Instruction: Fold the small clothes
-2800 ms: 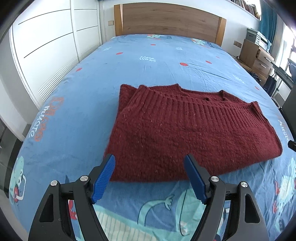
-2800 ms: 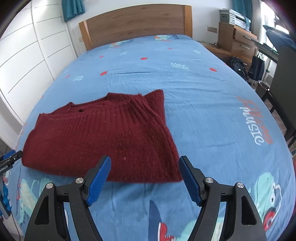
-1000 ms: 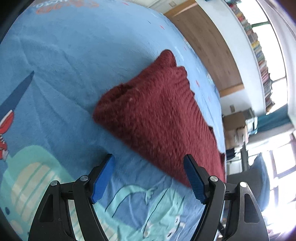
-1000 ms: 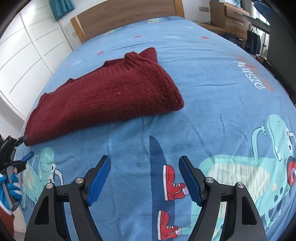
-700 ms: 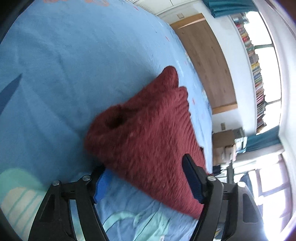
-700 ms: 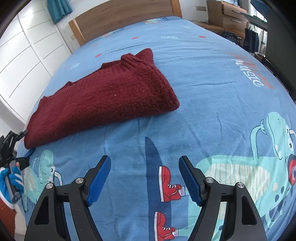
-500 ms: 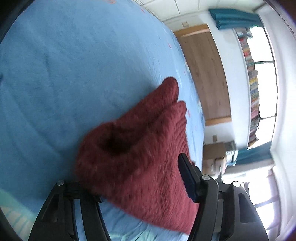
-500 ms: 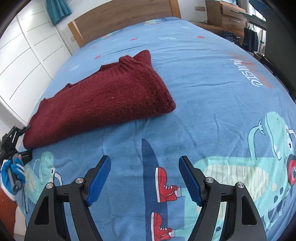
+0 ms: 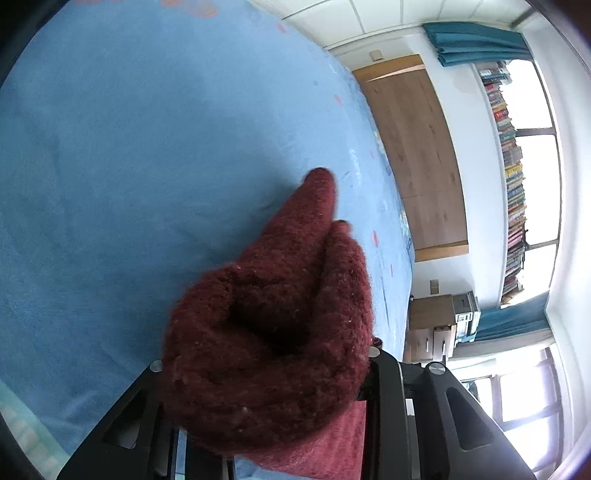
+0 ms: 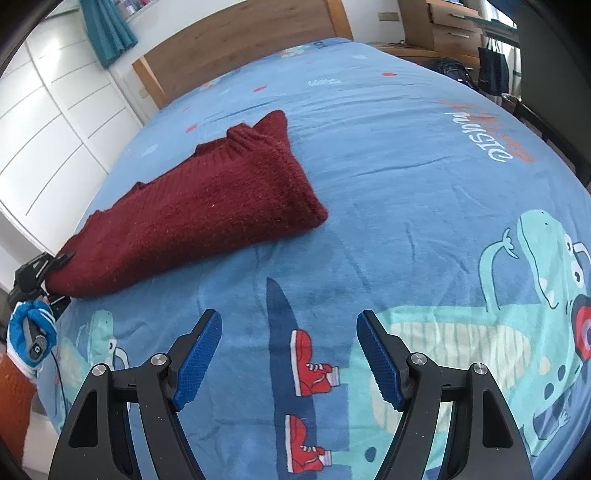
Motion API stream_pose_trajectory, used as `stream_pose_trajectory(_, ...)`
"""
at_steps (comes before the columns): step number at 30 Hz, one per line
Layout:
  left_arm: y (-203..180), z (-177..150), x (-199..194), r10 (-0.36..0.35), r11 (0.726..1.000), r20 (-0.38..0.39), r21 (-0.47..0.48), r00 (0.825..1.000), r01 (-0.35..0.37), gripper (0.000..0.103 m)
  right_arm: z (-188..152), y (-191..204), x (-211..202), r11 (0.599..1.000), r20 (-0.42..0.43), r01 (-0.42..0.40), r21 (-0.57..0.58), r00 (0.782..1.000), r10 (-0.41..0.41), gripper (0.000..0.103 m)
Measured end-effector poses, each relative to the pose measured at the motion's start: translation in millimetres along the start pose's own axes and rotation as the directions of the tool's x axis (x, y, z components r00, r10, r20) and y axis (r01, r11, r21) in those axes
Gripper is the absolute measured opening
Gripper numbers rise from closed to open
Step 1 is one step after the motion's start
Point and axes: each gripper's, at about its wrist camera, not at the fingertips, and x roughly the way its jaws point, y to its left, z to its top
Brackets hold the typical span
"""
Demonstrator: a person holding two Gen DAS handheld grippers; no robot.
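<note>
A folded dark red knit sweater (image 10: 207, 210) lies on the blue bed sheet (image 10: 388, 155). In the left wrist view its thick end (image 9: 266, 332) fills the space between the fingers of my left gripper (image 9: 264, 373) and hides the pads; the jaws stand wide around it, and whether they press it I cannot tell. The right wrist view shows the left gripper (image 10: 48, 277) at the sweater's left end, held by a blue-gloved hand (image 10: 31, 338). My right gripper (image 10: 288, 354) is open and empty, low over the sheet, in front of the sweater.
The bed has a wooden headboard (image 10: 236, 48) at the far end. White wardrobe doors (image 10: 48, 122) stand to the left. A wooden dresser (image 10: 443, 29) and a dark chair (image 10: 554, 92) stand to the right. Cartoon prints cover the near sheet.
My left gripper swung to the sweater's left end, turned sideways and pushed forward until the sweater's end sits between its fingers. My right gripper drew back from the sweater and stayed open.
</note>
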Motion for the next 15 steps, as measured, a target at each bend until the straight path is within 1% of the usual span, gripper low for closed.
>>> stream_pose_trajectory(5, -36.2, -6.0, 3.0, 0.000, 0.998, -0.001, 0.063, 1.000, 0.000, 0.025, -0.8, -15.4, -8.9, 0.999, 0.018, -0.007, 0.034, 1.000, 0.006, 0.077)
stream_pose_trajectory(8, -56.2, -13.4, 7.7, -0.017, 0.997, -0.007, 0.075, 1.000, 0.018, 0.025, 0.3, -24.8, -14.5, 0.999, 0.028, -0.001, 0.043, 1.000, -0.001, 0.077)
stream_pose_trajectory(12, -83.6, -27.1, 17.9, -0.055, 0.994, -0.032, 0.091, 0.998, 0.058, 0.025, 1.4, -34.3, -21.8, 0.999, 0.047, 0.002, 0.045, 0.999, -0.004, 0.077)
stream_pose_trajectory(15, -112.0, -41.9, 29.2, -0.093, 0.989, -0.063, 0.111, 0.994, 0.099, 0.025, 0.8, -41.3, -25.8, 0.998, 0.058, 0.000, 0.057, 0.998, -0.003, 0.077)
